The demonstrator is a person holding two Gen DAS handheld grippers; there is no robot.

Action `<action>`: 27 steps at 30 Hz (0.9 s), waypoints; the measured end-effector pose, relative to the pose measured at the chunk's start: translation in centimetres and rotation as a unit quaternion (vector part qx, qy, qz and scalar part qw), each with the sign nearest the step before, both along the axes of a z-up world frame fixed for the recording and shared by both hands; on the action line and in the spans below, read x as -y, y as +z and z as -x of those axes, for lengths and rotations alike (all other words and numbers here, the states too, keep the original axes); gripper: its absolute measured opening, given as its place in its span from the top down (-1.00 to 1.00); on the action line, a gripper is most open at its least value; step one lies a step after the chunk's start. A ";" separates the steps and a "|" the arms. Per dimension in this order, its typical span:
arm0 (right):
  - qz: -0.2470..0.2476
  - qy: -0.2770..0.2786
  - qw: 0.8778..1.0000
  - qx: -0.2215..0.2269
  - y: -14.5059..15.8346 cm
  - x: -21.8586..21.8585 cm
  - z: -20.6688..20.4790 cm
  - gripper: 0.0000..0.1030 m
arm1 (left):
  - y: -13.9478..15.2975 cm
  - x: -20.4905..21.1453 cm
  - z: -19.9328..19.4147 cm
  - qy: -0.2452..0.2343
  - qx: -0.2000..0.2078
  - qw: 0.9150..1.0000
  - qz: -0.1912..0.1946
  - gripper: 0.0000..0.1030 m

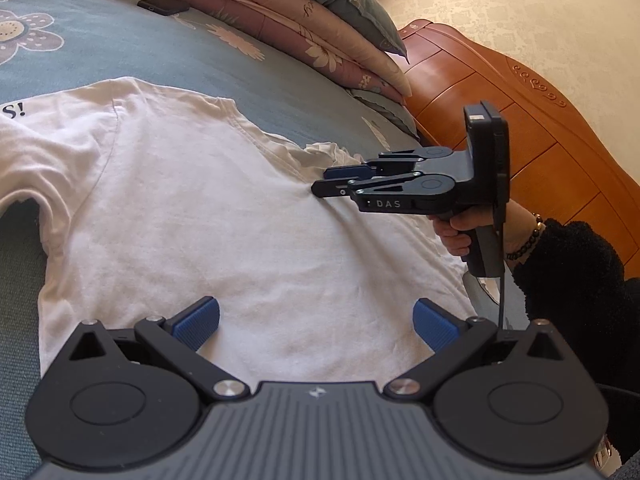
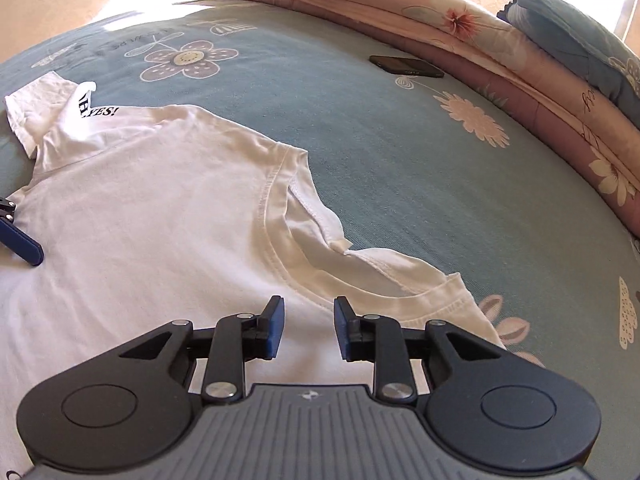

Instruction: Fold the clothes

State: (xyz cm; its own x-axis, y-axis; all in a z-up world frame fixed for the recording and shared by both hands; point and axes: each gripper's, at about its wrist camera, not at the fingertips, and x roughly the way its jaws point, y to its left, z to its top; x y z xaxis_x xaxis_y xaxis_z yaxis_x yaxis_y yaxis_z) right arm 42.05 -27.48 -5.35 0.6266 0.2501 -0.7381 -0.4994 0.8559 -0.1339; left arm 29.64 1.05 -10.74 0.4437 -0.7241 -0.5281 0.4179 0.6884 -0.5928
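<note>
White T-shirt [image 2: 152, 216] spread on the bed [image 2: 400, 160]: my right gripper [image 2: 309, 326], part-open beside the collar [image 2: 280, 240], should pinch both layers while my left gripper [image 1: 316, 320] hovers released.

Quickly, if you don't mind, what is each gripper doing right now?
Left gripper: open wide, holding nothing, over the white T-shirt.
Right gripper: open, holding nothing, near the shirt's collar.

Bright daylight, blown-out top, fisheye-warped edges
</note>
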 end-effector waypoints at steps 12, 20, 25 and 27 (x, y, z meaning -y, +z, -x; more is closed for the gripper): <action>-0.032 0.017 0.999 0.023 0.0 -4.0 -3.4 0.08 | 0.0 -0.2 0.1 0.000 0.000 1.000 0.002 -0.99; 0.052 0.056 0.997 0.018 -3.8 -8.0 -5.1 0.24 | 0.0 -0.1 0.2 -0.001 0.002 1.000 0.003 -0.99; 0.006 -0.019 0.998 0.056 -2.2 -7.7 -6.0 0.31 | 0.0 -0.1 0.3 -0.001 0.003 1.000 0.002 -0.99; -0.020 -0.017 0.999 0.046 -1.1 -7.0 -5.1 0.31 | -0.1 -0.2 0.3 -0.001 0.002 1.000 0.003 -0.99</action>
State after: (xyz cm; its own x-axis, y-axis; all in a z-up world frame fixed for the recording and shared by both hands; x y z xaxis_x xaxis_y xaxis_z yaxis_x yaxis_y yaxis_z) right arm 47.17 -20.44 -6.42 0.7001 0.2547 -0.6671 -0.4564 0.8781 -0.1437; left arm 29.35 1.21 -10.80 0.4454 -0.7281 -0.5211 0.4215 0.6839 -0.5955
